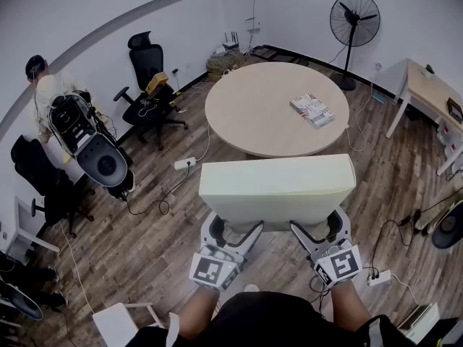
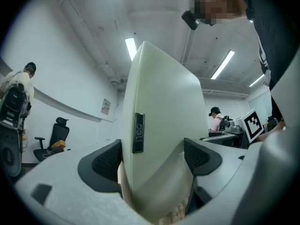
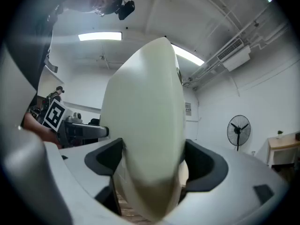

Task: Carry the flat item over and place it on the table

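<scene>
The flat item (image 1: 278, 188) is a pale cream, thin rectangular panel held level in the air over the wood floor, short of the round table (image 1: 253, 118). My left gripper (image 1: 235, 231) is shut on the panel's near edge at the left. My right gripper (image 1: 319, 228) is shut on the same edge at the right. In the left gripper view the panel (image 2: 164, 116) stands edge-on between the dark pads (image 2: 107, 162), with a small button strip on its side. In the right gripper view the panel (image 3: 145, 111) fills the gap of my right gripper (image 3: 152, 161).
A book (image 1: 312, 110) lies on the right part of the round table. A black office chair (image 1: 148, 96) stands left of the table and a standing fan (image 1: 354, 20) behind it. A desk (image 1: 434, 92) is at the right. A person (image 1: 42, 85) with equipment stands far left. Cables and a power strip (image 1: 184, 163) lie on the floor.
</scene>
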`<move>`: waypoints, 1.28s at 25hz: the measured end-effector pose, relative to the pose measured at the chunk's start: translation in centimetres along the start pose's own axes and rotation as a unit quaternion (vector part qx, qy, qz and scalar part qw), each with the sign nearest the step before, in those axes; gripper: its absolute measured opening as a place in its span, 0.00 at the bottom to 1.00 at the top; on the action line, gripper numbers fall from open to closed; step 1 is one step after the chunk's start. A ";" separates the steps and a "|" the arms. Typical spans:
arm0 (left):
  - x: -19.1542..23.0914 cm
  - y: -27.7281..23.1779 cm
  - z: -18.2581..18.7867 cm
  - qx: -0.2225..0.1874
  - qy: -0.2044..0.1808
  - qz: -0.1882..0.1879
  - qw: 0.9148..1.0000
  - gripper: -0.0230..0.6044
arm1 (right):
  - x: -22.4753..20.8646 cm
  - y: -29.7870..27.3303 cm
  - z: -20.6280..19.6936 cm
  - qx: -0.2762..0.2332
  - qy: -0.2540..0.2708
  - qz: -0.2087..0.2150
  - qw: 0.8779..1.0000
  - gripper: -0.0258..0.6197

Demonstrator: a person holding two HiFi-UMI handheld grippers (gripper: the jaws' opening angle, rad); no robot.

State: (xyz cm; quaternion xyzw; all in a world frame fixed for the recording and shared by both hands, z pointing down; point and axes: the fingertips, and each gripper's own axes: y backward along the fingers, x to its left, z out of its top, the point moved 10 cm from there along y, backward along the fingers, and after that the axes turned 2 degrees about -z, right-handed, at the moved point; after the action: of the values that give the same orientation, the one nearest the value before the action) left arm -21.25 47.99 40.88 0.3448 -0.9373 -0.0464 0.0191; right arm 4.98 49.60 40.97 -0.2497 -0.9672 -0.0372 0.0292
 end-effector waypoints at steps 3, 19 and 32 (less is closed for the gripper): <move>0.0 0.0 -0.2 -0.002 0.002 0.001 1.000 0.66 | 0.1 0.0 -0.1 0.000 0.005 -0.001 1.000 0.64; 4.5 1.5 -1.5 0.005 0.028 -0.002 1.000 0.66 | 2.8 -3.7 -0.7 0.011 0.003 0.010 1.000 0.64; 8.4 -2.8 -2.6 0.023 0.041 -0.014 0.999 0.66 | 0.5 -8.3 -1.9 0.029 -0.023 -0.010 0.999 0.64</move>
State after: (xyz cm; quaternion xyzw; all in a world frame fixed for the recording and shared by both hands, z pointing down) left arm -25.68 40.21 43.19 0.3595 -0.9318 -0.0113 0.0491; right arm 0.57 42.49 42.44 -0.2399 -0.9707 -0.0031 0.0137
